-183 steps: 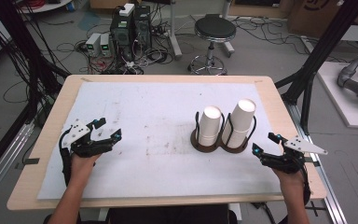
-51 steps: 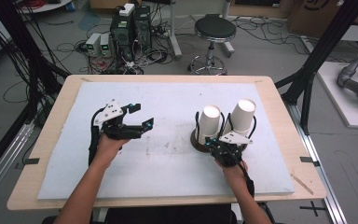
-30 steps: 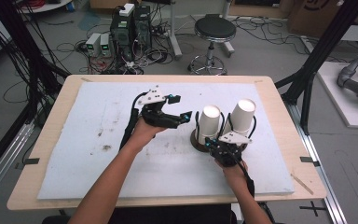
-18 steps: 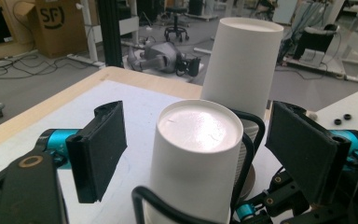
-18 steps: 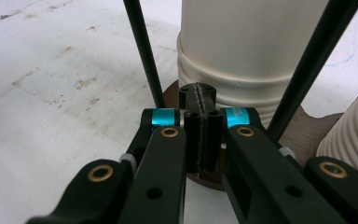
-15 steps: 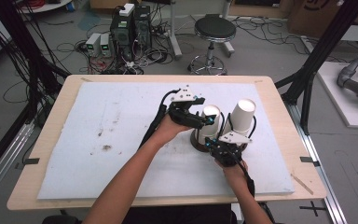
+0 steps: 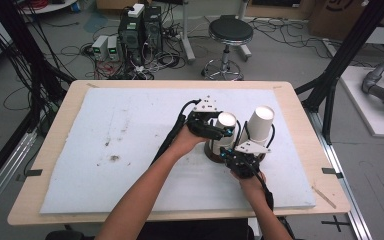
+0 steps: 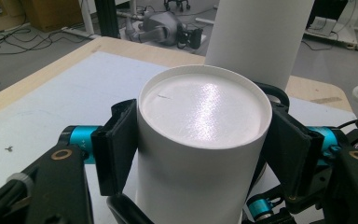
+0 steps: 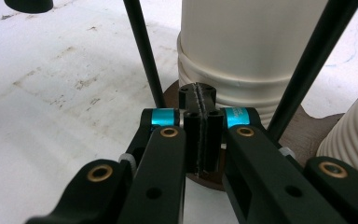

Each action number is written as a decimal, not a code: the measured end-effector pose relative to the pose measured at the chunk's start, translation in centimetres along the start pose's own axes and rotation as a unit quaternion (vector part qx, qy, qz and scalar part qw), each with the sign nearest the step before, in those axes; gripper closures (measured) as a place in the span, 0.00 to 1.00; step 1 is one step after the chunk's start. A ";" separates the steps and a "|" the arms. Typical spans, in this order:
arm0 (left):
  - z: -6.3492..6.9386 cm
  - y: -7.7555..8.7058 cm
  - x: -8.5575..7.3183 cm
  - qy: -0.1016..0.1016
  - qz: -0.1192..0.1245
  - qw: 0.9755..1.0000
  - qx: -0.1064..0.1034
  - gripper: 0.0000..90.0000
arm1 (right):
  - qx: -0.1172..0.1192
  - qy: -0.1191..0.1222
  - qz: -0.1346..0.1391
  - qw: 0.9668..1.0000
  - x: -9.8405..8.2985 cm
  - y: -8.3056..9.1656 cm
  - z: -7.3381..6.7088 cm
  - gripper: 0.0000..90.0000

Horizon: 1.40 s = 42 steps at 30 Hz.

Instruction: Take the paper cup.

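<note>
Two white cups stand upside down in a brown carrier (image 7: 211,151) on the white mat. My left gripper (image 7: 225,131) reaches in from the left; its jaws have just been closing around the left cup (image 7: 226,121), and both pads (image 8: 119,140) now lie against the cup's sides (image 8: 205,121). The right cup (image 7: 261,122) rises just behind it (image 8: 261,37). My right gripper (image 7: 235,152) is shut, its tips (image 9: 200,93) at the carrier's near edge (image 9: 307,130) below the left cup (image 9: 242,46). I cannot tell whether it pinches the carrier.
The white mat (image 7: 130,150) covers a wooden table (image 7: 55,145). Thin black rods (image 9: 144,51) rise from the carrier beside the cups. Black frame posts (image 7: 340,60) stand at the table's right, and a stool (image 7: 230,35) and computer gear (image 7: 135,25) sit on the floor beyond.
My left gripper has travelled right across the mat to the left cup and closed its jaws around it. The right gripper has stayed at the carrier.
</note>
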State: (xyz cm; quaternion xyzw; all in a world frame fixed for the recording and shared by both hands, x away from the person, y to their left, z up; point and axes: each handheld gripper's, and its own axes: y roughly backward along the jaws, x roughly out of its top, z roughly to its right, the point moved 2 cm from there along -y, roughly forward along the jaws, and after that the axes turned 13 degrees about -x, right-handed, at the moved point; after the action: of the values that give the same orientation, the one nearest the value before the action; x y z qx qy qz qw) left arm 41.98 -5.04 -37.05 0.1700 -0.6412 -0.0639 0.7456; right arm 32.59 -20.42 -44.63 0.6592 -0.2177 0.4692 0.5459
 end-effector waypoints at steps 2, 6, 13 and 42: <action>0.0 0.1 0.0 -0.002 -0.002 1.000 -0.001 0.36 | -0.001 -0.001 -0.002 1.000 0.0 0.0 0.0 1.00; 0.0 0.2 0.1 -0.001 0.002 1.000 -0.002 0.37 | 0.000 -0.001 0.001 1.000 0.0 0.0 0.0 1.00; 0.1 0.9 1.0 0.000 0.031 1.000 -0.003 0.38 | 0.000 0.000 0.001 1.000 0.0 0.0 0.0 1.00; 3.0 9.6 6.0 -0.014 0.119 0.993 0.014 0.39 | 0.036 0.016 0.025 0.999 0.3 1.9 -0.2 0.72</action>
State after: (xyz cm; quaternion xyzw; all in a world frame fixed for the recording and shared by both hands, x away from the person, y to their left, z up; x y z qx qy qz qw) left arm 38.88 1.51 -27.88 0.1015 -0.6679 0.0317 0.7366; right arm 31.16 -20.75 -43.42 0.6648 -0.2087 0.5009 0.5134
